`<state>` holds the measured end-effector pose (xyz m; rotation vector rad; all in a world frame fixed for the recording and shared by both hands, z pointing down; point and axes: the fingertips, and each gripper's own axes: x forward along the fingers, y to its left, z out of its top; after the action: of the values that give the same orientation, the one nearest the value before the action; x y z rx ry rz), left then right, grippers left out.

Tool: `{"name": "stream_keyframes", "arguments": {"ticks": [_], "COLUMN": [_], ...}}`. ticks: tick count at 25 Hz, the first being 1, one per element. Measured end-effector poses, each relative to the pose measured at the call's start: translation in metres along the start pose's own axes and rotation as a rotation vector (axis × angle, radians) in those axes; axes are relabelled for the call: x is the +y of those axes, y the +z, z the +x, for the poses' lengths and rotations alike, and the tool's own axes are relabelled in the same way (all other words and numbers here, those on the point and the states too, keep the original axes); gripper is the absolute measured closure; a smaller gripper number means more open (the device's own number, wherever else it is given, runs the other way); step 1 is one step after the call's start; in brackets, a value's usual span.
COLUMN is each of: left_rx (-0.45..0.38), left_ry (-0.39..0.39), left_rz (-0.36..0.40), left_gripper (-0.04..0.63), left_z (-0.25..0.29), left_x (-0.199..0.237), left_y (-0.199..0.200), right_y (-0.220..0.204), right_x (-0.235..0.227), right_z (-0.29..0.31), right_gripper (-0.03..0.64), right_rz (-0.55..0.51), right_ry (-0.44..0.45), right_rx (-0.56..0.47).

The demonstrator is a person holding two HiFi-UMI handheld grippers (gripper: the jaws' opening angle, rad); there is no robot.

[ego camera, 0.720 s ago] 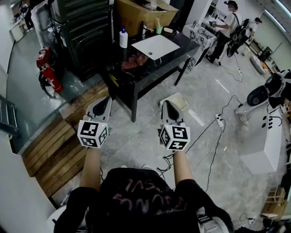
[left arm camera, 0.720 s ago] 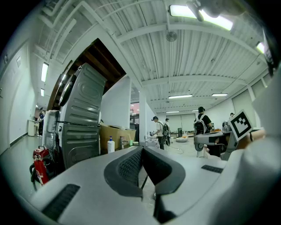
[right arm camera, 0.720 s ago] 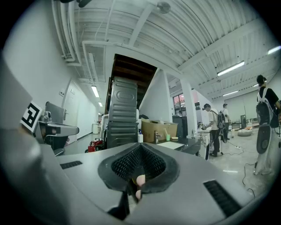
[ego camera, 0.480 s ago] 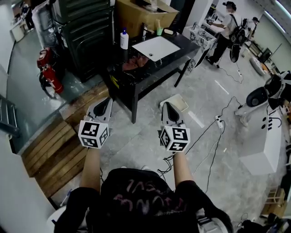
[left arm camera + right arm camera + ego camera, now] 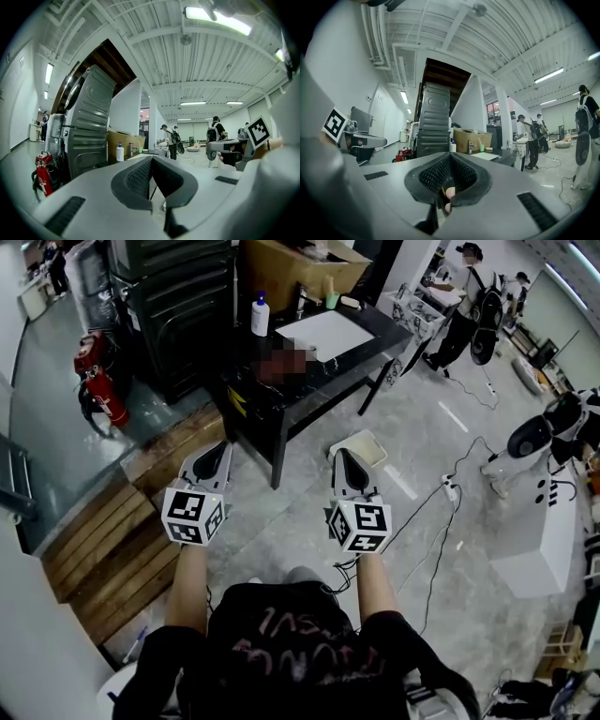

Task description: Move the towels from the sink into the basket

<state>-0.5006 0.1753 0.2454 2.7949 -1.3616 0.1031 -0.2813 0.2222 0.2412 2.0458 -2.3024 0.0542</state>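
Note:
A black table with a white sink stands ahead of me. A reddish towel heap lies at the sink's left on the counter, blurred over. On the floor beside the table sits a pale basket, just beyond my right gripper. My left gripper hangs level with it, over the floor near a wooden pallet. Both are well short of the table. In the left gripper view the jaws meet with nothing between them. The right gripper view shows its jaws closed and empty too.
A white pump bottle and a cardboard box stand behind the sink. A dark metal machine and red fire extinguishers are at the left. Cables cross the floor on the right, near a white robot. People stand far back.
Both grippers stay almost where they were, shut. The view has shifted slightly, and the people at the back have moved a little.

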Motion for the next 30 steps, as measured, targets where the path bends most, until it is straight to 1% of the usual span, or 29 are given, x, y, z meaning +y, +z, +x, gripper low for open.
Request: {"name": "stream_keyframes", "arguments": {"ticks": [3, 8, 16, 22, 24, 28, 30], "left_rx": [0.010, 0.020, 0.062, 0.106, 0.121, 0.148, 0.162], "left_ry": [-0.008, -0.014, -0.020, -0.010, -0.008, -0.007, 0.004], "left_rz": [-0.002, -0.005, -0.003, -0.004, -0.003, -0.003, -0.007], "left_gripper": [0.580, 0.580, 0.580, 0.580, 0.580, 0.580, 0.580], "left_z": [0.001, 0.013, 0.056, 0.114, 0.139, 0.192, 0.218], "left_x": [0.002, 0.009, 0.018, 0.026, 0.026, 0.023, 0.022], "left_y": [-0.007, -0.011, -0.025, -0.036, -0.038, -0.040, -0.040], "right_y": [-0.007, -0.009, -0.022, -0.034, -0.037, -0.039, -0.037], "right_x": [0.000, -0.006, -0.030, -0.067, -0.083, -0.121, -0.141], "right_z": [0.004, 0.016, 0.058, 0.108, 0.127, 0.165, 0.187], "right_gripper": [0.601, 0.601, 0.601, 0.601, 0.601, 0.601, 0.601], "right_rz": [0.006, 0.024, 0.033, 0.055, 0.057, 0.113, 0.118], "right_ry": [-0.019, -0.031, -0.035, -0.023, -0.017, 0.008, 0.019], "right_rx": [0.020, 0.020, 0.035, 0.052, 0.060, 0.064, 0.064]}}
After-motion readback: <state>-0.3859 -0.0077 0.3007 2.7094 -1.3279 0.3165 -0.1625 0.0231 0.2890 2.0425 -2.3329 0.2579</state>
